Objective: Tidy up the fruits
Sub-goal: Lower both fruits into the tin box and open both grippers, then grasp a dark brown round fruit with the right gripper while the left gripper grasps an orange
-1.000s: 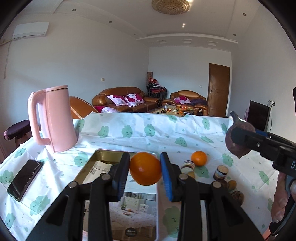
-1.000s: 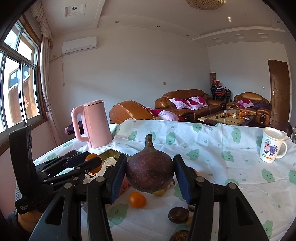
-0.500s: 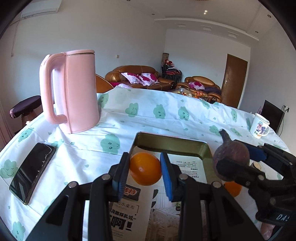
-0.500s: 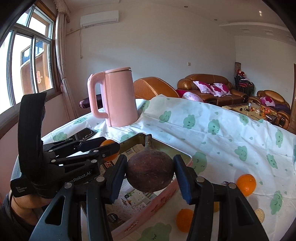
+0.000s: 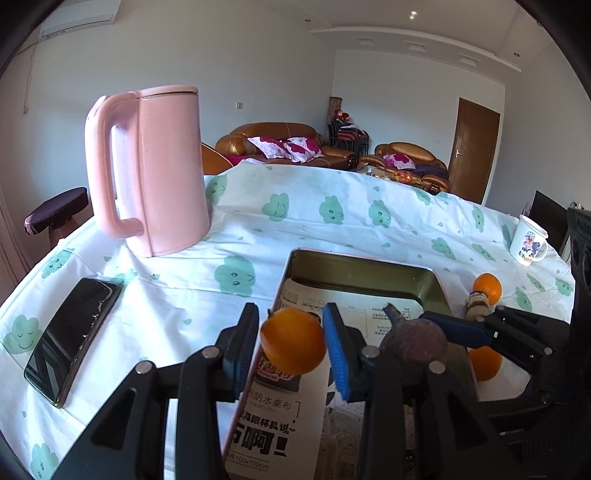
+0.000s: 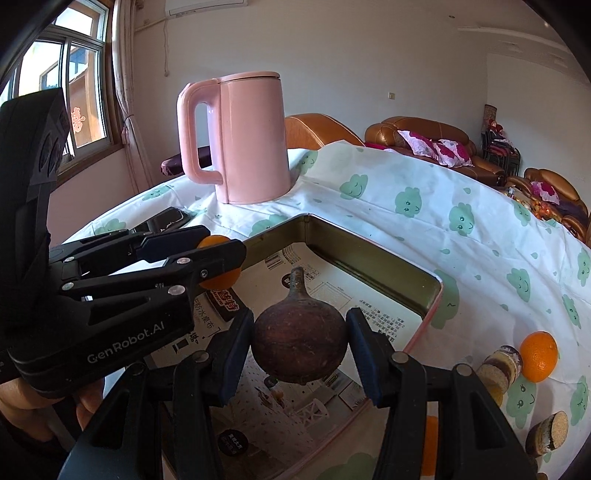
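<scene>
Both fruits hang over the open tin tray (image 5: 360, 271). The orange (image 5: 292, 346), round with no long axis, sits between the left gripper (image 5: 291, 350) fingers, which are opening. The right gripper (image 6: 300, 349) fingers clamp the brown fruit (image 6: 299, 349), stem pointing up.

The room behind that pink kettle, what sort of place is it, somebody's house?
Most likely a home's living room. Brown leather sofas with pink cushions line the far wall, an air conditioner hangs above a curtained window, and the table wears a cloud-print cloth.
</scene>
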`<state>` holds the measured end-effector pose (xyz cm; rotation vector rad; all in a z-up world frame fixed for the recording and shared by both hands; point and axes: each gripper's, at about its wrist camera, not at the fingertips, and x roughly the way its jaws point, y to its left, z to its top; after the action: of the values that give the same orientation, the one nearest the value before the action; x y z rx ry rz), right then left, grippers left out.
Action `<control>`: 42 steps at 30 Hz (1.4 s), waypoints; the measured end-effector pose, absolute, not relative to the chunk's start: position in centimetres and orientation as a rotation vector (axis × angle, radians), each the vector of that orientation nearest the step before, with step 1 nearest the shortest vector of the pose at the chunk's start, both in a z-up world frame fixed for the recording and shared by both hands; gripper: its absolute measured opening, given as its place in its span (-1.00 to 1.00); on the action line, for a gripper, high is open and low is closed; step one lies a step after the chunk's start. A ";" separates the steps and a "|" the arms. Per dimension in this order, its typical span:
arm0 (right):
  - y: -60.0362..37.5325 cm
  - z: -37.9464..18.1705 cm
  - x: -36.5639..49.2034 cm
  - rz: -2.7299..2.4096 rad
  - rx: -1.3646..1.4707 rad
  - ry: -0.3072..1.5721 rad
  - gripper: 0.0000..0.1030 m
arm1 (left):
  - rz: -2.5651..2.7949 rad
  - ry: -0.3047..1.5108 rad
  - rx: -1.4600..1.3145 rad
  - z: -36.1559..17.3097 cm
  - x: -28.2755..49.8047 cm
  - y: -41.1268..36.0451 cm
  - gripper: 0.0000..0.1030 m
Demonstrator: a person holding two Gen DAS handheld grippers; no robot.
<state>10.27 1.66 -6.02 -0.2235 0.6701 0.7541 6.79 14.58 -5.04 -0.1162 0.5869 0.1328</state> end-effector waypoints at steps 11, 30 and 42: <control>-5.0 -3.9 7.4 0.673 -0.200 0.600 0.34 | 0.129 0.501 -0.106 -3.3 4.0 12.8 0.58; -19.8 -8.1 5.6 0.440 -0.084 0.749 0.31 | -0.122 0.554 0.052 -4.6 3.2 -1.2 0.59; -20.2 -7.7 5.6 0.433 -0.080 0.720 -0.13 | -0.188 0.640 0.082 -6.4 4.7 -3.3 0.35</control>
<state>5.63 -20.20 -7.71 -0.0802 0.7201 0.4329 4.74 -3.31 -6.38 0.0815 0.6404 -0.1884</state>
